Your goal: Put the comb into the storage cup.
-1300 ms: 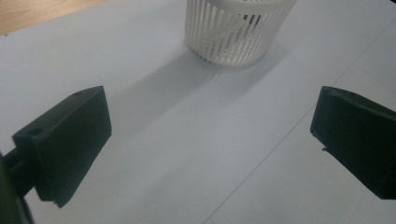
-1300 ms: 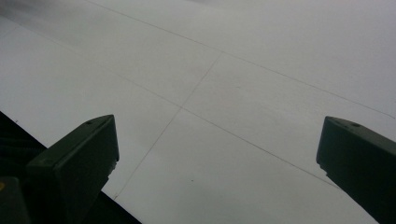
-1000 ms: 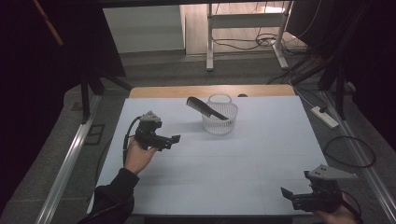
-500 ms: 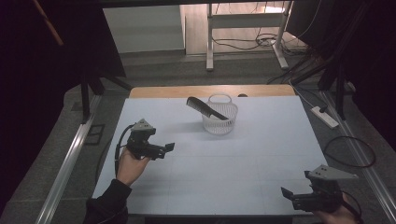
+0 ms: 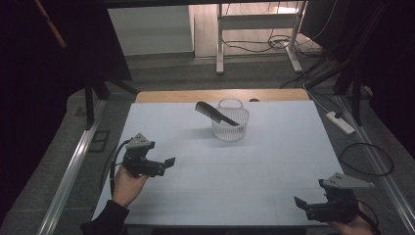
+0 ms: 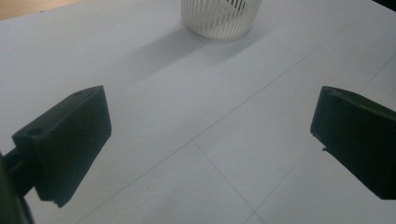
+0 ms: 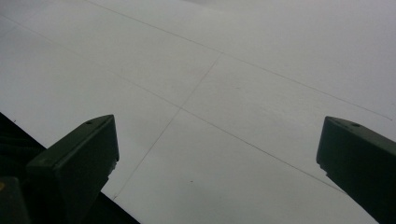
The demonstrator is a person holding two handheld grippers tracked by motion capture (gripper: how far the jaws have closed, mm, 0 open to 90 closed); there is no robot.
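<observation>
The left tongs [image 5: 169,161] gape wide and empty above the white bench [image 5: 274,161], at its 8 o'clock side. The right tongs [image 5: 299,201], equally wide and empty, sit at 5 o'clock. The black plastic comb [image 5: 215,112] leans in the white slatted plastic basket [image 5: 230,127] at 12 o'clock, well apart from both.

comb [image 5: 216,113] | black, tilted, one end inside basket | basket [image 5: 230,128] | white, slatted, upright, far table middle

dim room – grey floor [image 5: 161,73] | white table [image 5: 274,161] | cables [image 5: 274,44]
</observation>
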